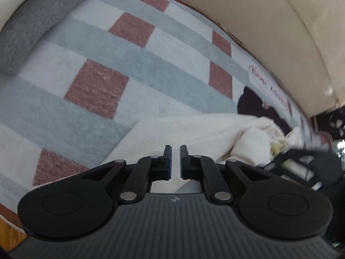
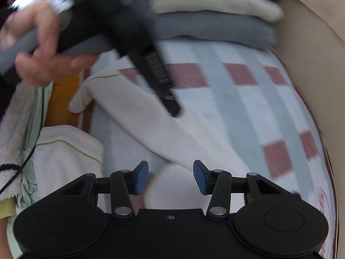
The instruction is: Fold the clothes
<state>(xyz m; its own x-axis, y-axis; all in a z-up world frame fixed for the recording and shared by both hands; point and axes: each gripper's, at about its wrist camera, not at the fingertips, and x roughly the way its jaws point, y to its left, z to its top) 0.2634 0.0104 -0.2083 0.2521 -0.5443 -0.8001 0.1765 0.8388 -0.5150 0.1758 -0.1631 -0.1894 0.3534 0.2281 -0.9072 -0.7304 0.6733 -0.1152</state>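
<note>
**A:** While the left hand-held gripper (image 1: 175,161) hangs over the cloth, how do its jaws stand?

**B:** Nearly together, a thin gap between the blue pads, nothing pinched. Directly beneath and ahead of it lies the cream garment (image 1: 194,133), whose straight edge runs forward and left across the checked blanket (image 1: 97,49).

**A:** And room around it?

**B:** Ahead and left of that hand-held gripper the blanket lies bare up to a rolled grey garment (image 1: 28,28) at the far left. A beige padded wall (image 1: 280,32) bounds the blanket on the far right.

**A:** What does the right wrist view add?

**B:** The right hand-held gripper (image 2: 170,177) is spread wide, holding nothing, just above the cream garment (image 2: 133,116). Far ahead sits a folded stack (image 2: 215,17), cream upon grey. Ahead-left, blurred, a hand (image 2: 41,49) grips the other hand-held gripper. To the left a wooden strip (image 2: 62,99) shows beyond the blanket's edge.
</note>
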